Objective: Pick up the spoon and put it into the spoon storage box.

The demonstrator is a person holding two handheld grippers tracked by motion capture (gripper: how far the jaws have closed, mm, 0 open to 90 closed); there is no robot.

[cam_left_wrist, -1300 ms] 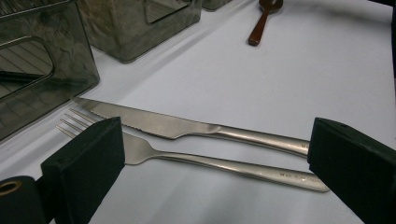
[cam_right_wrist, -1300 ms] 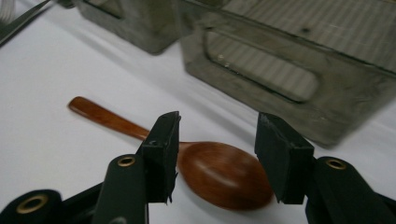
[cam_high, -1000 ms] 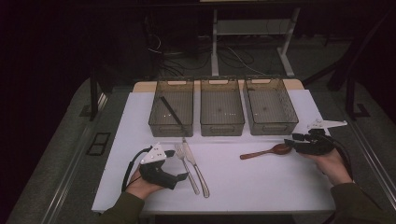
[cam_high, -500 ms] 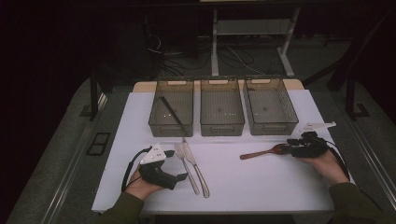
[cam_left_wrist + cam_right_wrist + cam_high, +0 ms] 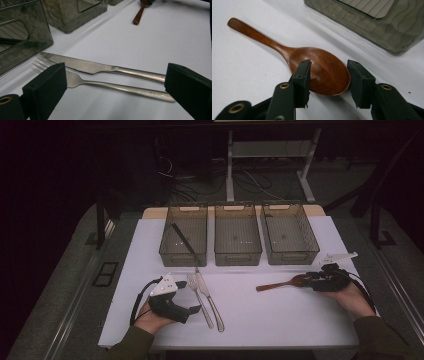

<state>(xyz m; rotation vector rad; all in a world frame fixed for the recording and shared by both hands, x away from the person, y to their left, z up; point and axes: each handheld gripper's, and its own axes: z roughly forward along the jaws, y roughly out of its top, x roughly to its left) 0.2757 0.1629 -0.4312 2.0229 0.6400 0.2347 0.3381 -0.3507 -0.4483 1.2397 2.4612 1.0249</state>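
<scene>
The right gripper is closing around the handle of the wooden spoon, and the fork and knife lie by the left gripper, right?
Not quite. The right gripper has its jaws around the bowl of the spoon, not the handle; they have just been closing. The right gripper view shows it: the handle points away, free. The fork and knife do lie by the left gripper.

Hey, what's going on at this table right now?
A person is working cutlery with two handheld grippers. The right gripper has its jaws either side of the wooden spoon bowl and has just been closing on it. The left gripper rests open by the fork and knife, before three bins.
</scene>
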